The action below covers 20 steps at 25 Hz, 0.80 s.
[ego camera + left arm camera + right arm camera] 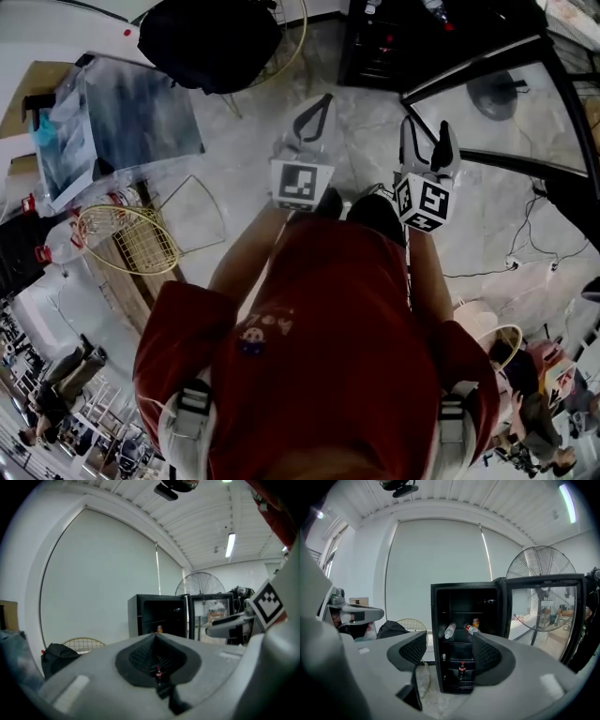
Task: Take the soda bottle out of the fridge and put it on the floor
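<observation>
Before the fridge (436, 620), left hand-held gripper (155, 637) reaches forward, closed; right hand-held gripper (449, 635) alongside, open.

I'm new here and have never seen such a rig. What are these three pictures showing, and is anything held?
No robot here: a person in a red shirt holds hand tongs in each hand. The head view looks down from a camera on the head; the other two come from cameras riding on each pair of tongs. The left tongs are shut and empty; the right tongs are open and empty. Ahead stands a black fridge with its door open; a soda bottle stands on a low shelf, other bottles lie above. On the floor sit a black bag and a wire basket.
</observation>
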### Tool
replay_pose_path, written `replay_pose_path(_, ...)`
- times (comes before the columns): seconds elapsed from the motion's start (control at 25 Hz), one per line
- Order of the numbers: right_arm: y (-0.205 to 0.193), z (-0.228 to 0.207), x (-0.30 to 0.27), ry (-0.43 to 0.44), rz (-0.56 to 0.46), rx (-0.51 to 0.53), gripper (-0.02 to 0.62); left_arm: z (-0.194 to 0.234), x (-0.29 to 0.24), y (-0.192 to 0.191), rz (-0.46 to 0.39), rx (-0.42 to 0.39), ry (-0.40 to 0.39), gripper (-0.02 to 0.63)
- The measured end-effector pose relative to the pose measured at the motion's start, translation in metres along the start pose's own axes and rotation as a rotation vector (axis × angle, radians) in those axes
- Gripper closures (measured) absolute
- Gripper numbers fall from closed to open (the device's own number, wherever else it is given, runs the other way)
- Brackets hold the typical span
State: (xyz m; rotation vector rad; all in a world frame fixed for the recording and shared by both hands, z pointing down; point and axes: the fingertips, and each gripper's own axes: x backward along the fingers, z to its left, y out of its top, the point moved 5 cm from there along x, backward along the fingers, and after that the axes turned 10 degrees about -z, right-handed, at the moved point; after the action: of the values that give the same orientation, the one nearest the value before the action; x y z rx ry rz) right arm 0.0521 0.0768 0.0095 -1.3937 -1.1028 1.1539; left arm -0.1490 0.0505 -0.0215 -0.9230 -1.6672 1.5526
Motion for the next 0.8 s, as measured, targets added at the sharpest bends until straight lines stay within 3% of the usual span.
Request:
replay_pose_path(0.4,-0.016,0.009,-0.016,0.026,0.025,-0.019,0.305,0.001,-0.022,-0.010,0.000,-0.004,-0.015,0.607)
replay_pose_path(0.56,-0.021,-0.014,-0.020,0.045,0.030,-0.032,0.305,-0.012,-0.035,-0.016,0.014,-0.010,0.013,0.607)
replay_pose_path(0.8,-0.040,-0.071,-0.037,0.108,0.061,-0.059,0.305,-0.040,-0.067,-0.030,0.047,0.024,0.122,0.607)
